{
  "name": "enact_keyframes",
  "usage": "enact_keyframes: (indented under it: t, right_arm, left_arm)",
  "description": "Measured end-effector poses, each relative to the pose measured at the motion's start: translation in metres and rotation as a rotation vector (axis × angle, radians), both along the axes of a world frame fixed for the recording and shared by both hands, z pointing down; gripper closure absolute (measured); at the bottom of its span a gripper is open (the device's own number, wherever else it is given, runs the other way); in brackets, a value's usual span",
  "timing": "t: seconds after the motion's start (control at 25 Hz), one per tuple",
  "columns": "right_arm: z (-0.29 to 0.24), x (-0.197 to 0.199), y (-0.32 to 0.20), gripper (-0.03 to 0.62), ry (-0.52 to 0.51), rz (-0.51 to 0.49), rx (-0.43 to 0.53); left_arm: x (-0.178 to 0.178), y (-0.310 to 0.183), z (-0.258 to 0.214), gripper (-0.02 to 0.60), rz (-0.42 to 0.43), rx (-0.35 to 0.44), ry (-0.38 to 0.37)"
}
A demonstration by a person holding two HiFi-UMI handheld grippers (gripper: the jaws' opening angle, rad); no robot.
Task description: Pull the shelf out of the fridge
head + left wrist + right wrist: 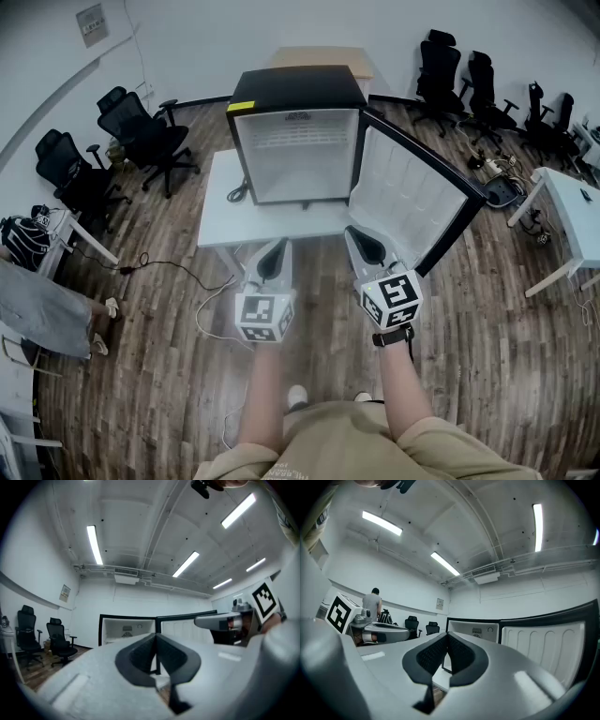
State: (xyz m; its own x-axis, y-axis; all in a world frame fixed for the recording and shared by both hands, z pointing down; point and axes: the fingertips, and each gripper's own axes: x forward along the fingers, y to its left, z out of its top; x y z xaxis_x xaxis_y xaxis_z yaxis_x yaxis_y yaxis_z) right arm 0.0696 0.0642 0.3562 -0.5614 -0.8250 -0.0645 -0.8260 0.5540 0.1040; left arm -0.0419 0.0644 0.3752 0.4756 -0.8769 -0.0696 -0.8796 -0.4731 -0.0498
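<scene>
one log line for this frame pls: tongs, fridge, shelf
left tongs: shut, empty | right tongs: shut, empty | both level, short of fridge | door: open | shelf: inside fridge, untouched

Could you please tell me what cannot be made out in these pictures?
- Shelf: too small in the head view to show how it is held.
- Fridge, lower interior: hidden by the left gripper and the right gripper in their own views.
- Wall notice: too small to read in the head view.
</scene>
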Motion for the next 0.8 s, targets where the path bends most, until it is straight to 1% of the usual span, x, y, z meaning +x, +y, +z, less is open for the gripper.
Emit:
enact_keyframes:
  t: [0.12,0.32,0.44,0.52,0.6,0.72,0.8]
  right_arm:
    - [0.001,-0.014,-0.002,0.588,-0.002,0.006,-0.004]
    - [0.006,-0.033,-0.008,0.588,-0.039,0.044,-0.031]
    - [0.015,-0.046,-0.01,0.588,-0.087,0.066,-0.075]
    - [0.019,-0.054,-0.008,0.588,-0.138,0.064,-0.076]
    - [0.024,-0.061,-0.005,0.588,-0.175,0.072,-0.073]
    - [0.039,-0.072,-0.004,0.588,-0.159,0.104,-0.1]
    - [0.045,-0.078,-0.007,0.588,-0.144,0.107,-0.115]
  left_arm:
    - [-0.01,-0.003,0.002,0.584,-0.001,-0.014,-0.026]
    - [-0.034,-0.004,0.0,0.583,0.021,-0.019,-0.014]
    - [-0.049,0.0,0.001,0.583,0.068,-0.024,0.032]
    - [-0.057,0.005,0.004,0.583,0.109,-0.035,0.078]
    - [-0.066,0.009,0.011,0.583,0.13,-0.046,0.093]
    - [-0.079,0.01,0.027,0.583,0.141,-0.07,0.096]
    - [-0.084,0.005,0.035,0.583,0.146,-0.086,0.108]
